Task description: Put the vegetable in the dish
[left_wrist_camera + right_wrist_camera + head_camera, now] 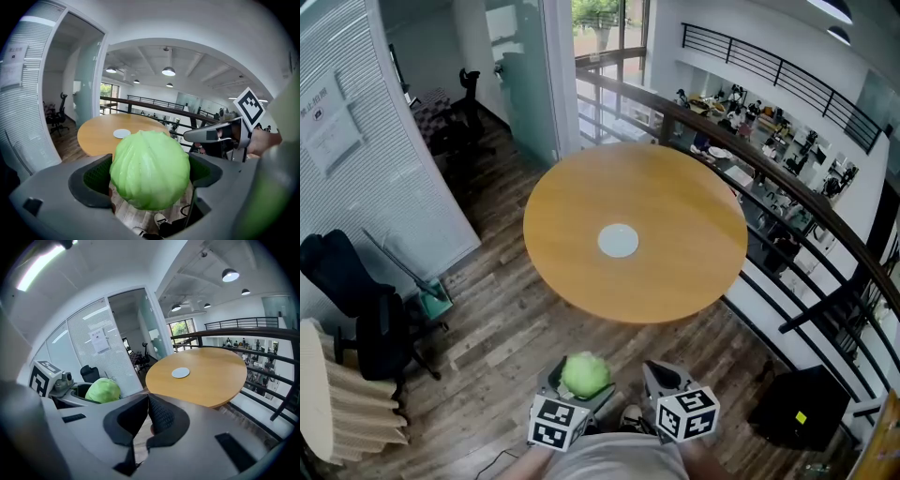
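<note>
The left tongs (578,384) are gripping the cabbage (150,168). Their jaws are standing wide apart because the head is broad and round. The padded cups are pressing on its two sides at about its middle, so it is sitting squarely between them rather than hanging from an edge.

These tongs are being carried low and near the person's body, over the floor (506,319) and well short of the desk (684,202). The cabbage is therefore riding in the air at the near edge of the scene, not yet over any surface that could catch it. A grip this wide on a smooth ball is probably leaving little margin, which would explain why it is being held level and close in.

Farther off, the dish (618,241) is lying empty at about the centre of the round desk, well apart from the cabbage. Sitting in the middle like that, it is likely calling for a reach across the top from whichever side is approached.

To the right, the right tongs (146,400) are carrying nothing, their jaws touching at the tips with no object between them. They are pointing toward the desk just beside the left pair, seemingly idle and free to steady the dish if needed.
</note>
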`<act>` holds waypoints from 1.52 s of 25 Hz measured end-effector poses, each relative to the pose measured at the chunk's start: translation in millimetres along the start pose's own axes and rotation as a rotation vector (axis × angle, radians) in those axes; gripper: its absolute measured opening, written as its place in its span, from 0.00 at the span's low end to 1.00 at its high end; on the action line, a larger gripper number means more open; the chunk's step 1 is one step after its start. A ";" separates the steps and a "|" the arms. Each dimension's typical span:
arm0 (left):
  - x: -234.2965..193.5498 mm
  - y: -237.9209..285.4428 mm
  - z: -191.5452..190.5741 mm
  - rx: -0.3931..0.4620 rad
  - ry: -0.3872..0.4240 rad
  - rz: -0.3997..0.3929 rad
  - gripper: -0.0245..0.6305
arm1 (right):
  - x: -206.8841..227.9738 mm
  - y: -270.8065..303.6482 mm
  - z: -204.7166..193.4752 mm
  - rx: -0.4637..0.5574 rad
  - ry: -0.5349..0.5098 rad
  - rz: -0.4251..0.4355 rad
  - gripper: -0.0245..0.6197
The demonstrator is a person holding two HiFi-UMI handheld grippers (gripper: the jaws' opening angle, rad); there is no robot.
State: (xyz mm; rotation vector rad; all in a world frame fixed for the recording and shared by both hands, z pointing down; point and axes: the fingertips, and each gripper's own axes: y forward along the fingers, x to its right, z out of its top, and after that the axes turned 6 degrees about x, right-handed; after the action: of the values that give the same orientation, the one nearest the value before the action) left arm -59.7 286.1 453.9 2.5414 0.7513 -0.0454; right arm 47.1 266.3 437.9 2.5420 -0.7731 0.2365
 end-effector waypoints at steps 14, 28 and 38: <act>-13.4 -22.7 -6.1 0.005 0.049 -0.069 0.78 | -16.0 -1.1 -4.8 0.015 0.014 -0.077 0.08; -45.5 -12.5 -3.3 0.007 0.057 -0.104 0.78 | -14.1 22.0 -14.8 0.010 0.050 -0.123 0.08; -83.4 62.6 37.3 0.017 0.028 -0.083 0.78 | 45.7 84.3 31.2 0.017 0.047 -0.114 0.08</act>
State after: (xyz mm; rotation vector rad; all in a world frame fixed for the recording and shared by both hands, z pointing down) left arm -94.1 181.1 462.4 2.5304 0.8698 -0.0441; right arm 38.3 167.6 456.6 2.5763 -0.6087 0.2650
